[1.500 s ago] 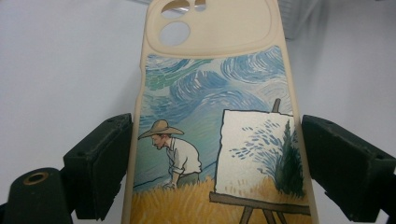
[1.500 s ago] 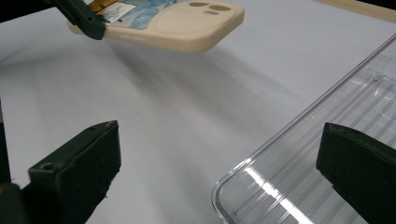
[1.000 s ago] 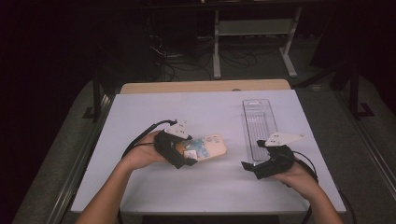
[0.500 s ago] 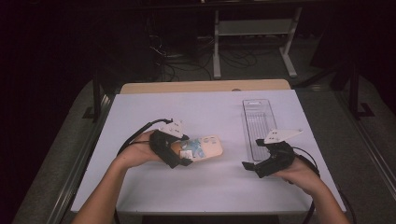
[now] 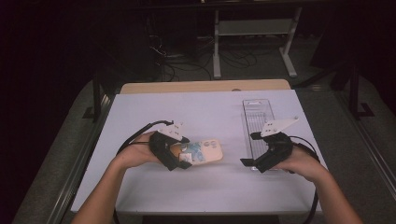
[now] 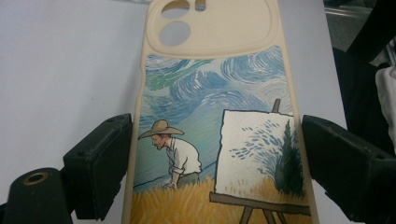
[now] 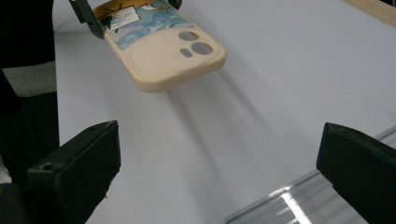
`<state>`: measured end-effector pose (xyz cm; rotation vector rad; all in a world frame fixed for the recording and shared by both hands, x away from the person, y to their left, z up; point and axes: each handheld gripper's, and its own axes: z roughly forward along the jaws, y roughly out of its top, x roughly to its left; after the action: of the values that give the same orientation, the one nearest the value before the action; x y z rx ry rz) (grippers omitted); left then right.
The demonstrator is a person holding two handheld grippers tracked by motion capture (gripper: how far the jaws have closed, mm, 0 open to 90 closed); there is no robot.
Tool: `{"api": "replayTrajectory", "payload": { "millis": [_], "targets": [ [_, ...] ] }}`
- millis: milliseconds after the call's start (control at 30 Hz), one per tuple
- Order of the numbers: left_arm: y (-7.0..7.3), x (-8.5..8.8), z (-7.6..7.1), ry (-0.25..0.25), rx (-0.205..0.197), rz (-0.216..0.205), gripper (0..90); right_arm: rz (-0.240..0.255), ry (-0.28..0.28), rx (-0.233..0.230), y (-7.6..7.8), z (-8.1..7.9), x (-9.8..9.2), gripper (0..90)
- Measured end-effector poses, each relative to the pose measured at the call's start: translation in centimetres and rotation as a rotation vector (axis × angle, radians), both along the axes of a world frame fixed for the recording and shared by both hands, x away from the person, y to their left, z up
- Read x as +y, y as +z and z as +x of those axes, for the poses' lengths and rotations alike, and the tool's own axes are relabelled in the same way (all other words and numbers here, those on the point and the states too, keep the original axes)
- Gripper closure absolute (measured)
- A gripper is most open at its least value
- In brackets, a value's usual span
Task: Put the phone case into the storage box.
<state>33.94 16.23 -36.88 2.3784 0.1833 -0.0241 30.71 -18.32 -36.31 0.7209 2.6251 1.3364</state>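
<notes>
The left claw (image 5: 183, 157) is clamped on a cream phone case (image 5: 203, 152), its two black jaws pressing the long edges near the lower end. In the left gripper view the case (image 6: 219, 116) lies face up between the jaws, showing a painted scene of a man in a straw hat bending in a yellow field beside an easel, under a swirling blue sky, with the camera cut-outs at the far end. In the right gripper view the case (image 7: 161, 46) is lifted a little off the pale tabletop (image 7: 280, 70), casting a soft shadow beneath it.

The right claw (image 5: 254, 163) stands wide apart and holds nothing; its jaws frame bare tabletop and the near corner of a clear plastic tray (image 7: 285, 205). In the high view that long, narrow tray (image 5: 258, 116) lies on the right part of the tabletop (image 5: 201, 107), running away from the person, with the right claw at its near end. The case sits left of the tray, around the middle of the tabletop.
</notes>
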Motion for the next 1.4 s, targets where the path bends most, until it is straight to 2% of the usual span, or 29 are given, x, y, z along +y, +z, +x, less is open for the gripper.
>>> {"api": "replayTrajectory", "payload": {
  "millis": [200,433,533,800,967,1133,1400],
  "targets": [
    [0.2,0.0,0.0,-0.030,-0.014,0.002,11.6,-0.016,0.059,0.016,0.8,0.7,1.1,0.0],
    [0.2,-0.2,-0.2,-0.034,-0.006,-0.002,11.6,-0.031,0.100,0.019,1.3,1.4,2.1,0.0],
    [0.1,-0.3,-0.3,-0.045,-0.004,0.003,11.6,-0.054,0.136,0.001,1.5,1.7,2.7,0.0],
    [0.0,-0.8,-0.6,-0.080,-0.009,0.008,11.6,-0.086,0.218,0.011,2.1,2.2,4.7,0.0],
    [0.0,-0.9,-0.7,-0.094,-0.010,0.007,11.6,-0.097,0.256,0.021,2.2,2.2,5.7,0.0],
    [0.1,-1.1,-0.9,-0.106,-0.010,0.009,11.6,-0.123,0.310,0.006,2.0,2.5,7.0,0.0],
    [0.2,-1.1,-1.1,-0.112,-0.012,0.005,11.6,-0.148,0.355,0.021,1.7,2.5,8.6,0.0]
  ]
}}
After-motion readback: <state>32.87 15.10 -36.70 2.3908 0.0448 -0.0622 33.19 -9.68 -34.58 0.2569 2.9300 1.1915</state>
